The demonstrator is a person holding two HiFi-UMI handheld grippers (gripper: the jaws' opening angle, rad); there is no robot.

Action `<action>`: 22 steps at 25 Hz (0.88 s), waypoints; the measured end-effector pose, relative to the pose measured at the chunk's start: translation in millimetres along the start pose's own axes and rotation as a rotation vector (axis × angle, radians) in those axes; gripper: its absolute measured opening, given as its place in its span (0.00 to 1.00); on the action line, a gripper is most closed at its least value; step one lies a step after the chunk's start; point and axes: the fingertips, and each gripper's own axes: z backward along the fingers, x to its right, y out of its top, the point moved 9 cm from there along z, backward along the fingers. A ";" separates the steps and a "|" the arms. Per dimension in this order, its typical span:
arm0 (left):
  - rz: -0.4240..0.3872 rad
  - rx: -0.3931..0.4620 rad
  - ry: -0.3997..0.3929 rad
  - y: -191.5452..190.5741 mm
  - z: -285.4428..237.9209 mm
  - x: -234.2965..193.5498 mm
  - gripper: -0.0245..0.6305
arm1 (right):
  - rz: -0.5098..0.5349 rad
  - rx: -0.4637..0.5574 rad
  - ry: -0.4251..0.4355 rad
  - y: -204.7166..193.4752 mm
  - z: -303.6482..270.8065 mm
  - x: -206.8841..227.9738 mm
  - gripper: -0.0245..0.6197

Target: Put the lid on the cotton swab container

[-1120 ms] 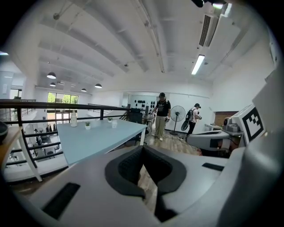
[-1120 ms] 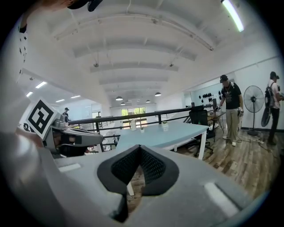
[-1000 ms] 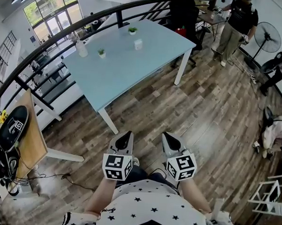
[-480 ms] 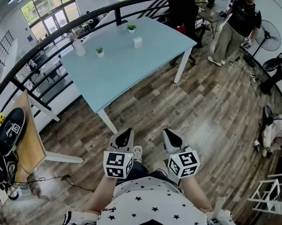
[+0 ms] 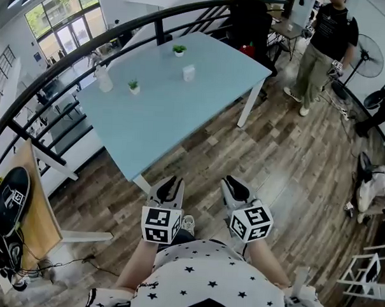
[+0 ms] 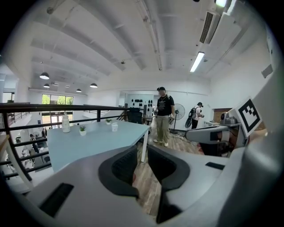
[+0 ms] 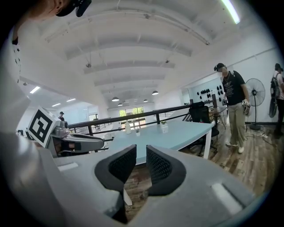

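Far off on the blue table (image 5: 150, 109) stands a small white container (image 5: 188, 72), probably light, stiff plastic; grip its sides. Left gripper (image 5: 168, 188) and right gripper (image 5: 234, 188) are opening, both empty.

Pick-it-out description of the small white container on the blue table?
Start at the light blue table by the black railing. At its far end, the small white container stands just in front of the farthest potted plant. It has no greenery and is squatter than the bottle.
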 end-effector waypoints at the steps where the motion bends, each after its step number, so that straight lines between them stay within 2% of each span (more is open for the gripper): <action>1: -0.001 0.004 0.000 4.4 -8.0 -7.0 0.15 | 0.006 0.000 0.004 4.5 -10.7 3.1 0.13; 12: -0.015 0.011 -0.023 40.8 -86.9 -76.5 0.26 | 0.028 0.005 0.036 43.9 -121.3 33.0 0.26; 22: -0.014 0.000 -0.033 49.3 -133.8 -114.9 0.29 | 0.013 0.005 0.042 55.2 -181.9 53.1 0.31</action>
